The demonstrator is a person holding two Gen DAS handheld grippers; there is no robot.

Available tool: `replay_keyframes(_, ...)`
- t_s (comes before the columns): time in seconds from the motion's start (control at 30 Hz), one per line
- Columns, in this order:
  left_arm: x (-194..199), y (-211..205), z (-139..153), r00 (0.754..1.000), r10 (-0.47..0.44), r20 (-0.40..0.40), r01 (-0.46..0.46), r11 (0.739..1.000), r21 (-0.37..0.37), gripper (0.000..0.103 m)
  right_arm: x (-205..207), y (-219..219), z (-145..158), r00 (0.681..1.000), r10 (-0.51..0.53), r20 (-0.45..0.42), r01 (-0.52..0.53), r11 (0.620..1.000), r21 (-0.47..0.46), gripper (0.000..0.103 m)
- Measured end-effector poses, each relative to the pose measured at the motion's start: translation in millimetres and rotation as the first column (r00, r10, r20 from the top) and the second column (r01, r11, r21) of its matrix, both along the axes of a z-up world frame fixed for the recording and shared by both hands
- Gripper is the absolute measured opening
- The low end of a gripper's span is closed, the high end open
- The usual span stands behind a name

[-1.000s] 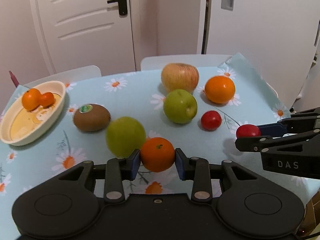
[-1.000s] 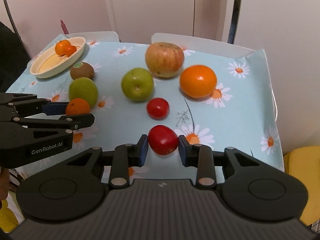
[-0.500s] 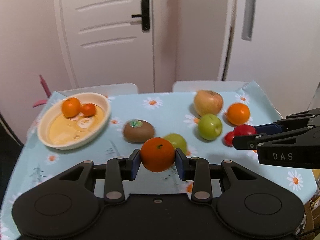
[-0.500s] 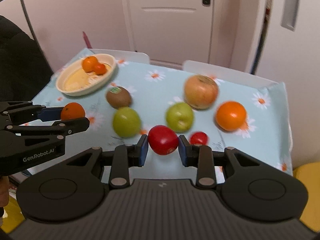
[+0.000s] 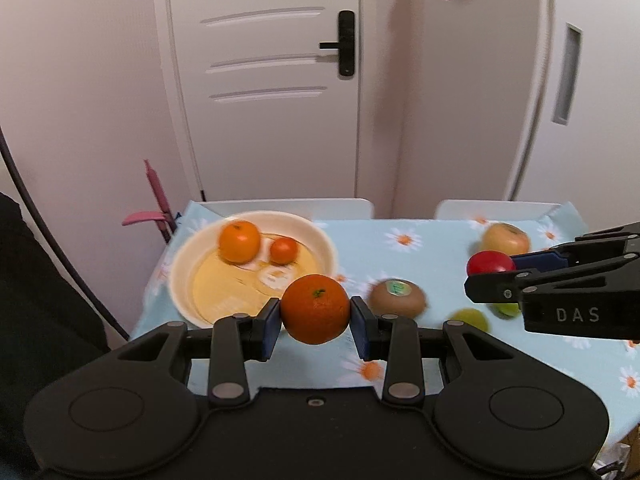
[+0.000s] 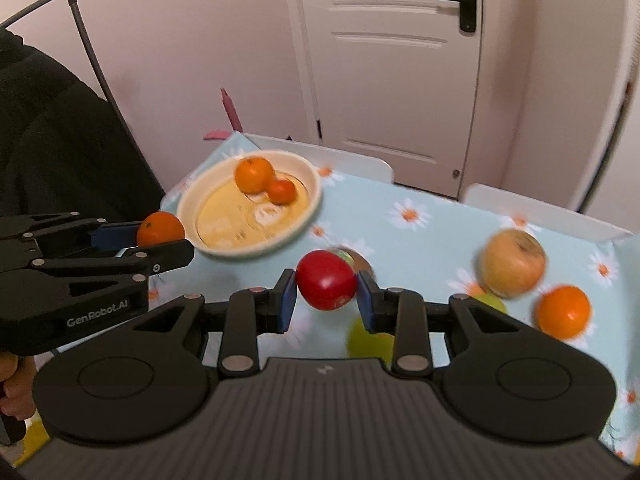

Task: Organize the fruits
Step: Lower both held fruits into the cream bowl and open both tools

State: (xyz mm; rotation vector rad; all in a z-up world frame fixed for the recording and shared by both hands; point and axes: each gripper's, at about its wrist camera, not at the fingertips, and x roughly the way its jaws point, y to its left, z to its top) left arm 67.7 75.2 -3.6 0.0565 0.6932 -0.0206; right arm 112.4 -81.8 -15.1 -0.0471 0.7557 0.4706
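With both fruits lifted clear of the worktop (image 5: 440, 240), we hold a small orange (image 5: 315, 309) clamped in the left tongs (image 5: 315, 320) and a red tomato (image 6: 326, 280) pinched in the right tongs (image 6: 326, 300), just short of the cream bowl (image 5: 320, 240), where an orange and a smaller one already sit. We judge it best to lower each fruit into the bare part of the bowl, one after the other, and release low so nothing rolls out.
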Motion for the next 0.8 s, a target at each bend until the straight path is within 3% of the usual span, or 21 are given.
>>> replay_keyframes(0.37, 59.2, 72.8, -0.8, 1.000, -0.006, -0.011, 0.006, 1.000, 0.004, 0.040, 52.2, 75.4, -5.0, 0.999, -0.036, -0.001, 0.036, 0.999, -0.020, 0.047)
replay_keyframes(0.8, 132.1, 107.9, -51.4, 0.992, -0.082, -0.094, 0.087, 0.995, 0.058, 0.040, 103.3, 116.0, -44.0, 0.990, -0.137, -0.038, 0.135, 0.989, -0.059, 0.047)
